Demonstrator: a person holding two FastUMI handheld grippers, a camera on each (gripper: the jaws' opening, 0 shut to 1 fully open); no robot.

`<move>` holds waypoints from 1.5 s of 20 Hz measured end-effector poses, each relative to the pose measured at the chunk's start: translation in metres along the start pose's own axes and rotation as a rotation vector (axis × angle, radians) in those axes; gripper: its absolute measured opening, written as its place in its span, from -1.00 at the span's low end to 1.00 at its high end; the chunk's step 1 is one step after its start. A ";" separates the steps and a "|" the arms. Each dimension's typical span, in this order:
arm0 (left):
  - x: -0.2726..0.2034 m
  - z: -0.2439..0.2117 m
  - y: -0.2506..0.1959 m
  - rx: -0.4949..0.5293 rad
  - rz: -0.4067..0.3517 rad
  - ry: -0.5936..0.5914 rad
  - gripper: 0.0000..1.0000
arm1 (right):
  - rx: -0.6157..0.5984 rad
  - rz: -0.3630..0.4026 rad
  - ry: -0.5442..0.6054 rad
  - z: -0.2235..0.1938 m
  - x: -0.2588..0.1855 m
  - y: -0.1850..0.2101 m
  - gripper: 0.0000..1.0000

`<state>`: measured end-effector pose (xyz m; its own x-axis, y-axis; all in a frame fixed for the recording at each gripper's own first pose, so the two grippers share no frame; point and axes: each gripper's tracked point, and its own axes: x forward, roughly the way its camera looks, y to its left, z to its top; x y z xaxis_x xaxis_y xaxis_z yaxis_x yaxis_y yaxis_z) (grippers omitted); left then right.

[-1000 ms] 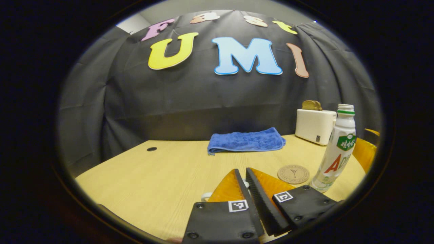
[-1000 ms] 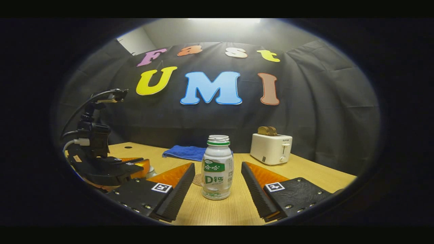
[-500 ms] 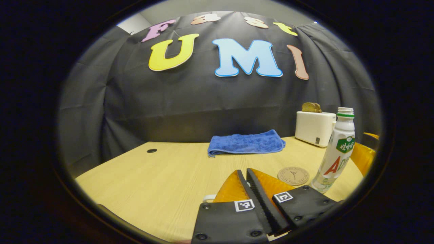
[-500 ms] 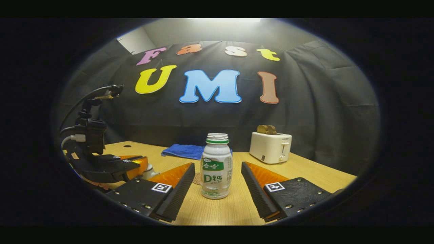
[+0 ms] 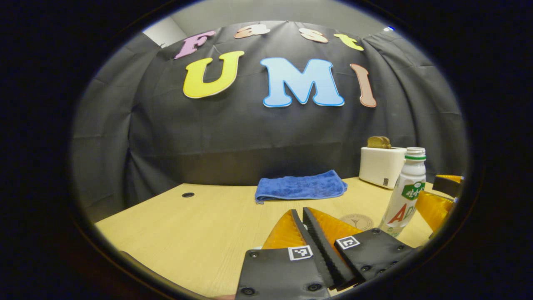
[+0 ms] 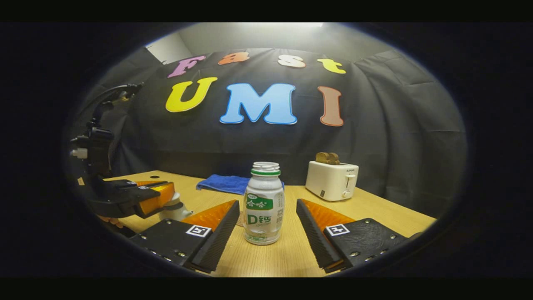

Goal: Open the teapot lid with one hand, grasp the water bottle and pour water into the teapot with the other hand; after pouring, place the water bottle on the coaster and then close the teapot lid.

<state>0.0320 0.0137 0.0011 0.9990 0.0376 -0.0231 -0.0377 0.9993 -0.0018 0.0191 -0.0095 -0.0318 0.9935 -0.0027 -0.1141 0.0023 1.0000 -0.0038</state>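
Note:
My left gripper [image 5: 300, 212] has its fingers pressed close together, with a sliver of white teapot lid between them. In the right gripper view the left gripper [image 6: 164, 196] hovers at the left, holding the white lid just above the white teapot [image 6: 177, 212]. The water bottle [image 6: 263, 208], white with a green label and no cap, stands upright on the table between the fingers of my open right gripper [image 6: 267, 204], touching neither. The bottle [image 5: 403, 196] is at the right in the left gripper view, beside the round cork coaster [image 5: 357, 220].
A folded blue towel [image 5: 300, 187] lies at the back of the wooden table [image 5: 187, 225]. A white toaster [image 6: 332, 181] with toast in it stands at the back right. The coaster [image 6: 240, 221] peeks out behind the bottle's left side.
My left gripper has risen and drifted left with the lid, off the teapot. The right gripper has held its place around the bottle, still open.

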 end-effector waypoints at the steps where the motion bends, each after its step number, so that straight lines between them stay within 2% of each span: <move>1: -0.002 0.001 0.001 0.000 0.001 -0.002 -0.50 | 0.003 0.001 0.007 -0.002 0.001 0.000 0.70; 2: -0.004 0.004 0.003 -0.002 0.001 -0.005 -0.50 | 0.004 0.003 0.014 -0.003 0.003 0.001 0.70; 7: -0.013 0.010 0.015 -0.024 0.003 -0.008 1.00 | 0.003 0.013 0.043 -0.010 0.012 0.002 0.70; 8: -0.016 0.010 0.018 -0.028 0.003 -0.007 -0.84 | 0.000 0.014 0.048 -0.011 0.013 0.002 0.70; 22: -0.037 -0.005 0.045 -0.052 0.035 0.019 -0.84 | 0.020 0.049 0.168 -0.051 0.044 0.006 0.70; 26: -0.038 -0.007 0.050 -0.051 0.043 0.020 -0.84 | 0.011 0.048 0.164 -0.051 0.044 0.006 0.65; 30: -0.037 -0.008 0.052 -0.053 0.046 0.021 -0.84 | 0.007 0.052 0.163 -0.054 0.050 0.007 0.70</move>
<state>-0.0074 0.0644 -0.0064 0.9956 0.0826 -0.0454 -0.0850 0.9949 -0.0535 0.0626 -0.0031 -0.0914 0.9605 0.0491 -0.2739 -0.0472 0.9988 0.0136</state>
